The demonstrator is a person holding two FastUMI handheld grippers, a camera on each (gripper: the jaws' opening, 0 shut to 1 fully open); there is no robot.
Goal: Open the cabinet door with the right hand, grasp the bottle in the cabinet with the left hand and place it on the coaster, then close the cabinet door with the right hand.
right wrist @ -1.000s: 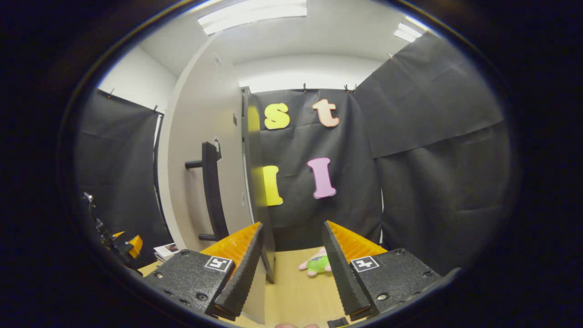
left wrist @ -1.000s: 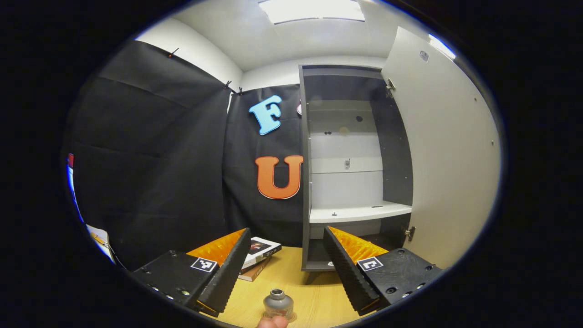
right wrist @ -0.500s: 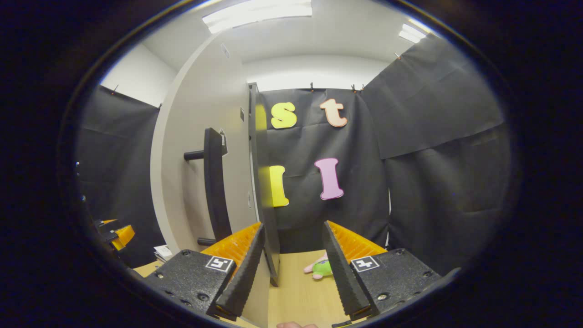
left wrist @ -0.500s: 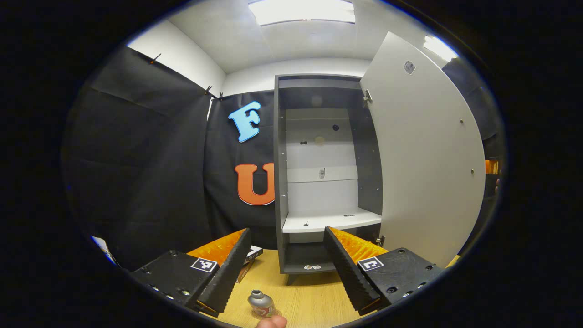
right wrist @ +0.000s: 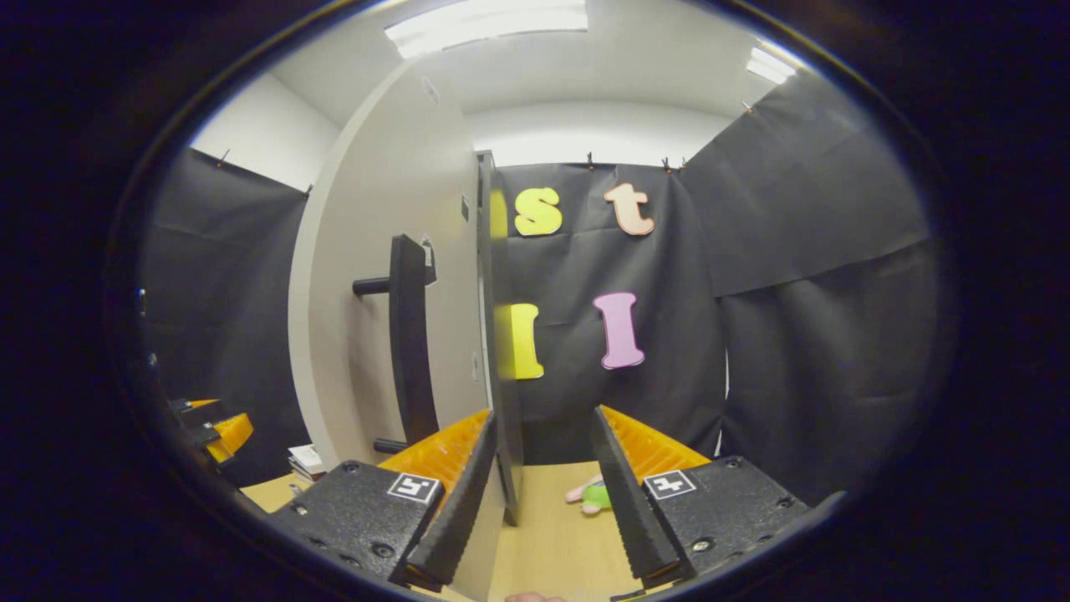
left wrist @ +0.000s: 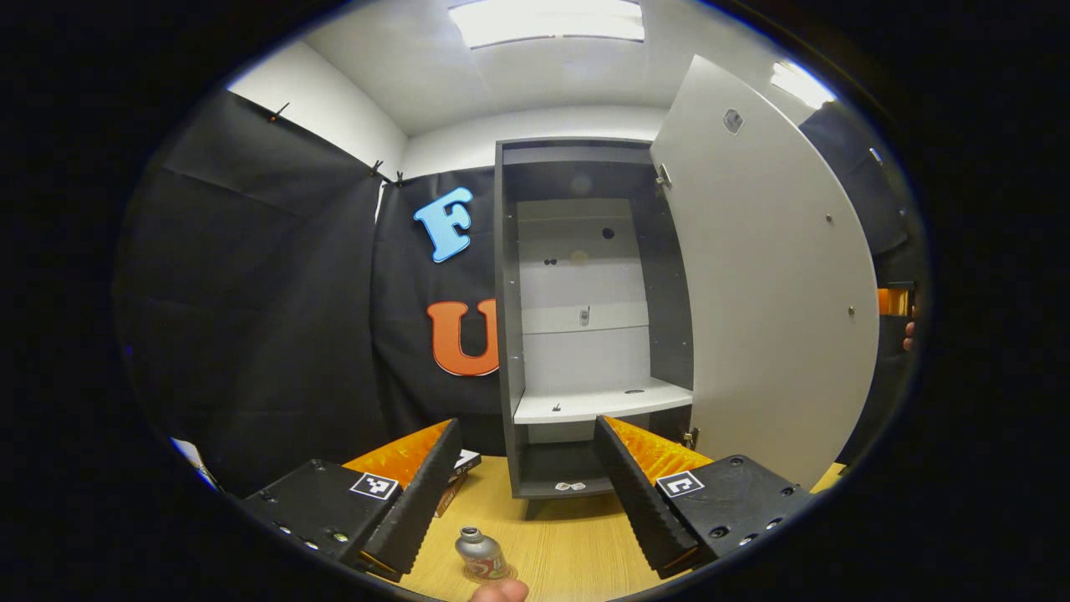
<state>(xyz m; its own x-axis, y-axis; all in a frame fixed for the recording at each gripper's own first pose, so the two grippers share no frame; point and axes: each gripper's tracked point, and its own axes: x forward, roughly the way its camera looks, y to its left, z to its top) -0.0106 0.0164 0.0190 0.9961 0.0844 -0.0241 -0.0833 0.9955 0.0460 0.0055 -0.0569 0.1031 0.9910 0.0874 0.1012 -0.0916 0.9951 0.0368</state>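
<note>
Right gripper [right wrist: 542, 493] gapes wide beside the open cabinet door [right wrist: 376, 276]; left gripper [left wrist: 527, 493] wide, empty. We note 1 bottle [left wrist: 481, 555] standing on the table [left wrist: 568, 543]. Advise pushing the door's outer face squarely shut.

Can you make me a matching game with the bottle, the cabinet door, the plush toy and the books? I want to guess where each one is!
Things:
1. bottle
2. cabinet door
3. plush toy
4. books

Places or states:
A. swung wide open
B. stacked left of the cabinet
C. standing on the table between the left gripper's fingers
D. lying on the table beyond the right gripper

Pairs: 1-C, 2-A, 3-D, 4-B
</note>
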